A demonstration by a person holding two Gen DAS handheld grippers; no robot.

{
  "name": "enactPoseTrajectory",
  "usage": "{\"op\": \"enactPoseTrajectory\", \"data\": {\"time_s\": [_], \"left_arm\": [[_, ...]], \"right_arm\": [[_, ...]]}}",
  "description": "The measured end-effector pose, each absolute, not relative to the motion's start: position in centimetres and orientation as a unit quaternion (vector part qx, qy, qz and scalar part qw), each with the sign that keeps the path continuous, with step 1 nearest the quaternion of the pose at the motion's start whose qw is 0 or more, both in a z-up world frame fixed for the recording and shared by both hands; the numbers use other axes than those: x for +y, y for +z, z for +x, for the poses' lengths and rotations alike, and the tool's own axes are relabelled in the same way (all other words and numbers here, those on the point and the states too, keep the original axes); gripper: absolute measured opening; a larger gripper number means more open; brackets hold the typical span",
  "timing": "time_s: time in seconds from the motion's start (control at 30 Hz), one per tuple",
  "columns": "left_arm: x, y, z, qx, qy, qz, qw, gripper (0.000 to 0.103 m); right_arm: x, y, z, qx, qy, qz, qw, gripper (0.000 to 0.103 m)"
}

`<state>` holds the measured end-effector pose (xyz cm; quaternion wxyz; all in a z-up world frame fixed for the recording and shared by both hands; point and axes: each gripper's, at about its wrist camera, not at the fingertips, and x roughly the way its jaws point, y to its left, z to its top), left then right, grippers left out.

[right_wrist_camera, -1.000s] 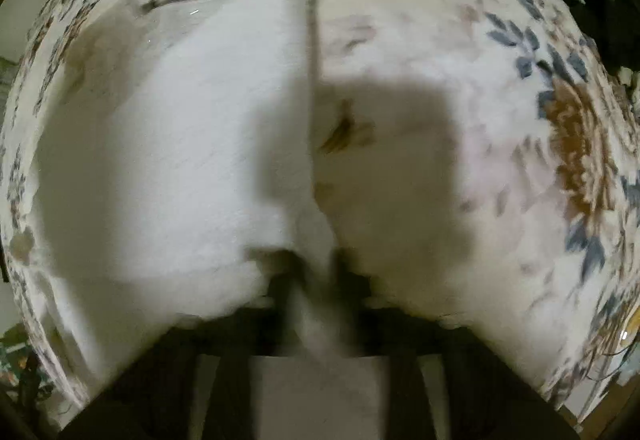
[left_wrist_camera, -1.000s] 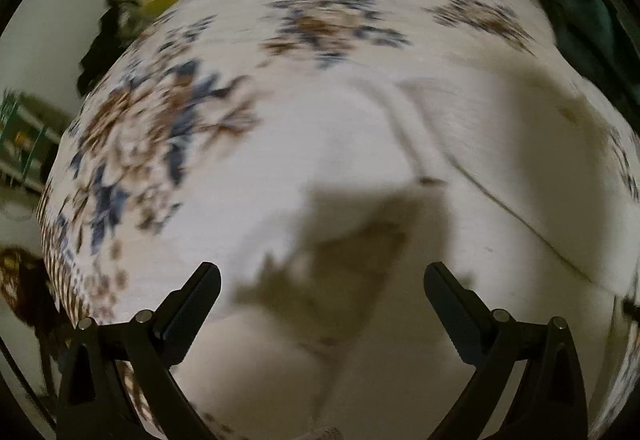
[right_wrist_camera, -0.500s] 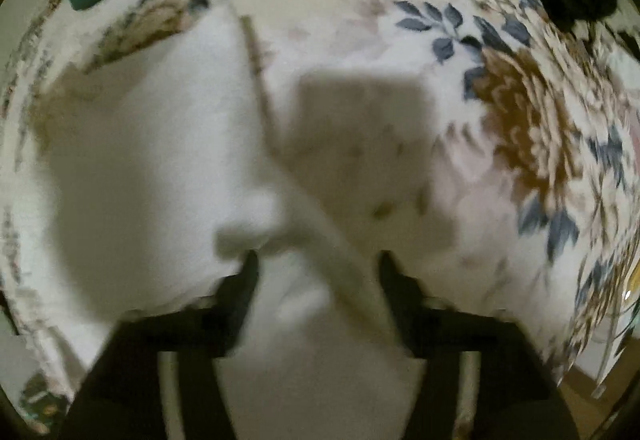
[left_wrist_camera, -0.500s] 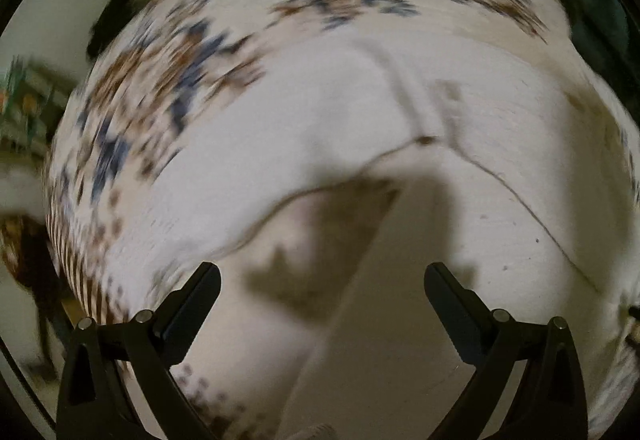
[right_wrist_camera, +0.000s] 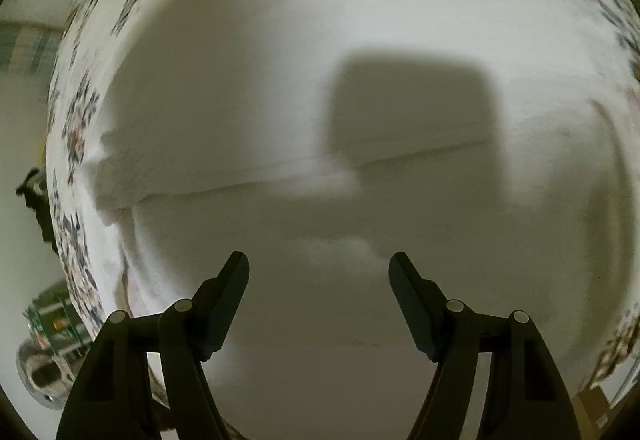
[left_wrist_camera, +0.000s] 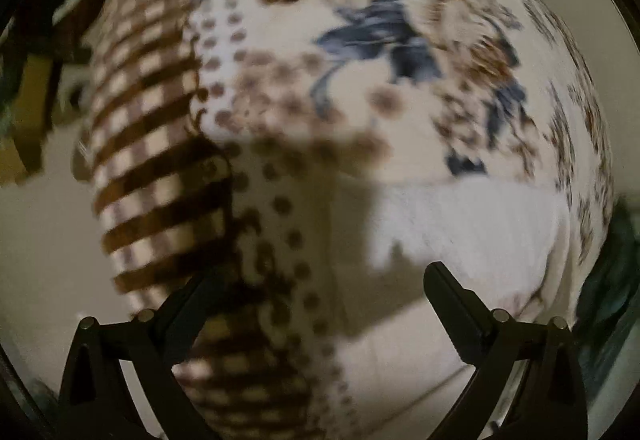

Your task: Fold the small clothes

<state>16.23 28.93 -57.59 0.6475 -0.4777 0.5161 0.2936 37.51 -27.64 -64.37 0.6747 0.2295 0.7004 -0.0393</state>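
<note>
A white garment (right_wrist_camera: 280,88) lies spread on a floral bedspread (right_wrist_camera: 76,128) and fills most of the right wrist view, with a folded edge (right_wrist_camera: 240,180) running across it. My right gripper (right_wrist_camera: 319,272) is open and empty just above the white cloth. In the left wrist view the garment (left_wrist_camera: 472,224) shows at the lower right. My left gripper (left_wrist_camera: 320,288) is open and empty, over the bedspread's dotted and checked border (left_wrist_camera: 160,168) beside the garment.
The bed's edge with its brown checked border (left_wrist_camera: 140,120) drops away at the left of the left wrist view. Dark green cloth (left_wrist_camera: 608,292) lies at the right edge. A metal object and green items (right_wrist_camera: 48,340) sit on the floor at lower left.
My right gripper has let go of the white cloth and opened; the fold now lies flat. My left gripper has swung left, from over the garment toward the bedspread's border.
</note>
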Motion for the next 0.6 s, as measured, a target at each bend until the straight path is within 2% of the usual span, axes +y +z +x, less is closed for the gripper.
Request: {"op": "enactPoseTrajectory", "data": {"time_s": [0.07, 0.1, 0.13, 0.27, 0.43, 0.5, 0.57, 0.6], "left_arm": [[29.1, -58.4, 17.6, 0.512, 0.274, -0.479, 0.659, 0.078], [28.8, -58.3, 18.4, 0.517, 0.264, -0.465, 0.668, 0.045], [28.4, -58.0, 19.5, 0.526, 0.253, -0.446, 0.678, 0.007], [29.9, -55.2, 20.1, 0.507, 0.266, -0.403, 0.714, 0.005], [36.7, -52.4, 19.0, 0.455, 0.309, -0.404, 0.731, 0.005], [38.7, -52.7, 18.9, 0.446, 0.298, -0.426, 0.729, 0.009], [39.6, -52.9, 19.1, 0.447, 0.291, -0.442, 0.721, 0.009], [40.0, -53.0, 18.9, 0.445, 0.286, -0.455, 0.717, 0.014]], "right_arm": [[-25.2, -65.0, 38.9, 0.707, -0.031, 0.208, 0.675, 0.074], [-24.4, -65.2, 39.5, 0.71, -0.029, 0.199, 0.675, 0.074], [-23.5, -65.4, 39.7, 0.712, -0.026, 0.191, 0.675, 0.074], [-20.6, -65.4, 40.9, 0.713, -0.028, 0.172, 0.679, 0.074], [-19.8, -64.9, 41.2, 0.711, -0.03, 0.172, 0.681, 0.074], [-19.4, -65.1, 41.3, 0.711, -0.025, 0.175, 0.68, 0.074], [-18.8, -65.3, 41.3, 0.71, -0.024, 0.179, 0.681, 0.074], [-18.6, -65.3, 41.2, 0.709, -0.025, 0.183, 0.68, 0.074]]}}
